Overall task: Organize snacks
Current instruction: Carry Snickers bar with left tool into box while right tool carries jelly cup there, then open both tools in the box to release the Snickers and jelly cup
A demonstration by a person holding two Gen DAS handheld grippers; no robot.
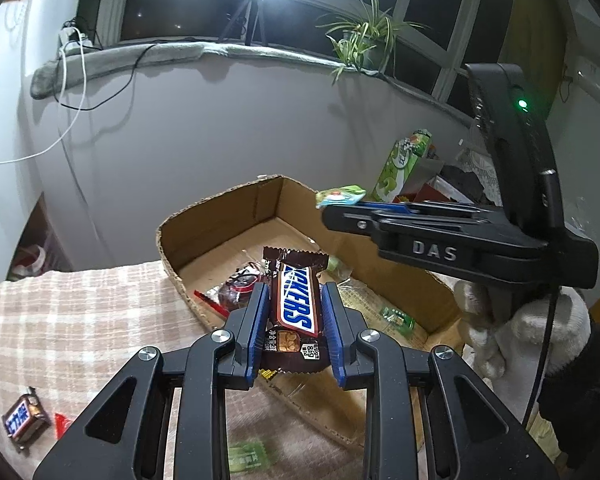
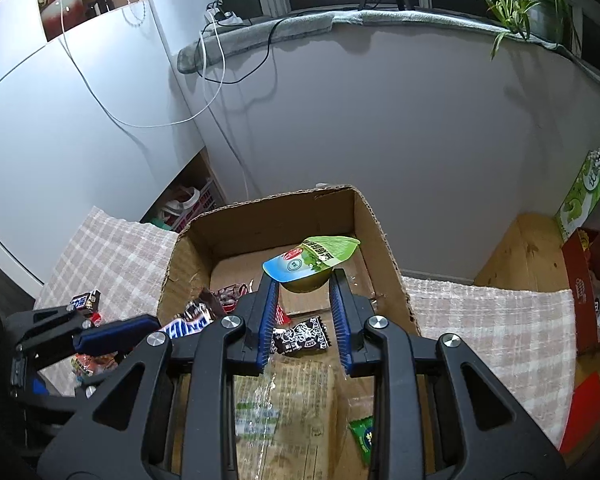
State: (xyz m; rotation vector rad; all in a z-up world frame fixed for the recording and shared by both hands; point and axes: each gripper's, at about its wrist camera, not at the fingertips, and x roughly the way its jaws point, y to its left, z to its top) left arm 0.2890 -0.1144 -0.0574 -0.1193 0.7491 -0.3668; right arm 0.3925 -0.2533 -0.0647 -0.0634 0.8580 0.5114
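I am working in a home at night. Ahead of my tongs a plant [image 1: 362, 42] stands on a sill [image 1: 228, 50] under dark windows [image 1: 188, 14]; a checked cloth [image 1: 80, 312] lies below them.

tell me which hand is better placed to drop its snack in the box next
Right. The right gripper holds the jelly cup over the box; the left gripper holds its chocolate bar near the box's edge.

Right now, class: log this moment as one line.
left gripper: shut on Snickers | right gripper: shut on jelly cup | both over box
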